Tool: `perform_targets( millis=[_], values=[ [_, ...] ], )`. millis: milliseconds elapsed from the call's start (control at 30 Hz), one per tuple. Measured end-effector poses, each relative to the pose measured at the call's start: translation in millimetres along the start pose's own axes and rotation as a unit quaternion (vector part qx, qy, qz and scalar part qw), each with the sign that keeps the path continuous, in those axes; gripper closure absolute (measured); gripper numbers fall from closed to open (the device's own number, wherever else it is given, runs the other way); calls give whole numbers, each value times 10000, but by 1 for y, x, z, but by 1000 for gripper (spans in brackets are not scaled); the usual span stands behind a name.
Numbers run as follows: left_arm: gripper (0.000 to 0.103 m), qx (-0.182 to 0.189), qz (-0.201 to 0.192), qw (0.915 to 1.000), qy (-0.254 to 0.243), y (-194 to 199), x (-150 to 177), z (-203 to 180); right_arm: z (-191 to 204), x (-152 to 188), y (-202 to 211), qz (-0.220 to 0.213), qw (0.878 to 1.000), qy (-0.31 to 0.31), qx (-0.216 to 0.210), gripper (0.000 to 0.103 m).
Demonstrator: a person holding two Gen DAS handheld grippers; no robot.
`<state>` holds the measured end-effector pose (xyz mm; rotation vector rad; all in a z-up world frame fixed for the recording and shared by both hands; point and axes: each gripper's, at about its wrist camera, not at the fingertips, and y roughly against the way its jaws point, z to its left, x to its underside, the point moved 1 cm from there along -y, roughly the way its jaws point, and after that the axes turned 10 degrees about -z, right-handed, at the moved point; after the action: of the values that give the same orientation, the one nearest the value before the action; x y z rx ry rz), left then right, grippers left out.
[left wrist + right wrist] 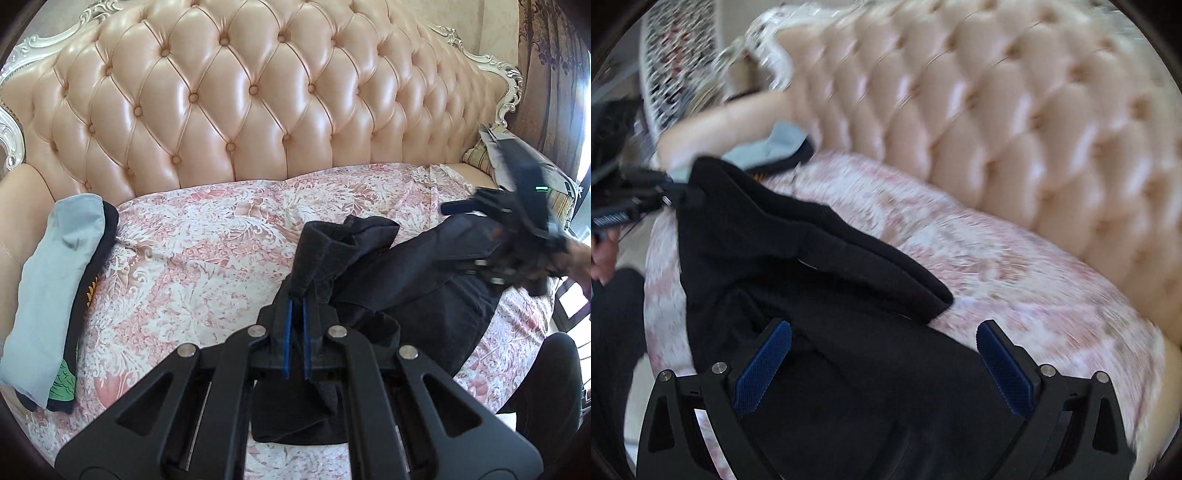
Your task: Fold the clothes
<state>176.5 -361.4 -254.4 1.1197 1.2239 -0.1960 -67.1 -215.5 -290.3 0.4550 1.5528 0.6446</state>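
Observation:
A black garment (402,273) lies crumpled on the pink floral sofa cover (207,258). My left gripper (297,301) is shut on a lifted fold of it, the cloth pinched between the blue pads. The right gripper (517,236) shows blurred at the right over the garment's far end. In the right wrist view the black garment (820,332) spreads below my right gripper (882,328), which is open with nothing between its blue pads (764,365). The left gripper (631,206) holds the garment's far corner at the left edge.
A folded pile, light blue cloth (55,280) over a dark printed garment (92,277), rests at the sofa's left end. The tufted beige backrest (258,92) rises behind. Cushions (491,155) sit at the right end. The person's dark-trousered leg (546,384) is at the right.

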Motion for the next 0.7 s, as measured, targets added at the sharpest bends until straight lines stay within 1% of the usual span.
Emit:
perform_targets(
  millis=[67,233,333,433,467,533,567,600,633,667,700],
  values=[
    [97,0,-1,10000,-28,1,0,2,-9,0,-23,215,9993,257,-133,1],
    [97,20,-21,10000,-17,3,-2,8,-40,-12,-60,438,9979,292,-389,1],
    [97,13,-33,10000,2,4,-3,13,-37,-14,-79,710,9937,598,-621,2],
    [97,0,-51,10000,48,4,-4,17,-32,-13,-92,877,9898,715,-868,2],
    [97,-4,-59,10000,62,4,-4,18,-30,-12,-95,920,9886,740,-930,4],
    [97,-25,-69,9999,95,4,-5,20,-26,-9,-101,1014,9861,785,-1059,16],
    [97,-37,-77,9999,111,4,-5,21,-23,-8,-106,1082,9845,789,-1133,30],
    [97,-48,-86,9999,126,4,-6,22,-20,-6,-110,1149,9829,782,-1205,48],
    [97,-60,-97,9998,145,4,-6,24,-18,-5,-113,1217,9815,750,-1271,58],
    [97,-77,-109,9998,161,4,-7,25,-16,-3,-116,1285,9803,700,-1324,76],
    [97,-98,-122,9997,174,5,-8,26,-15,-2,-119,1337,9800,616,-1341,87]
  ],
)
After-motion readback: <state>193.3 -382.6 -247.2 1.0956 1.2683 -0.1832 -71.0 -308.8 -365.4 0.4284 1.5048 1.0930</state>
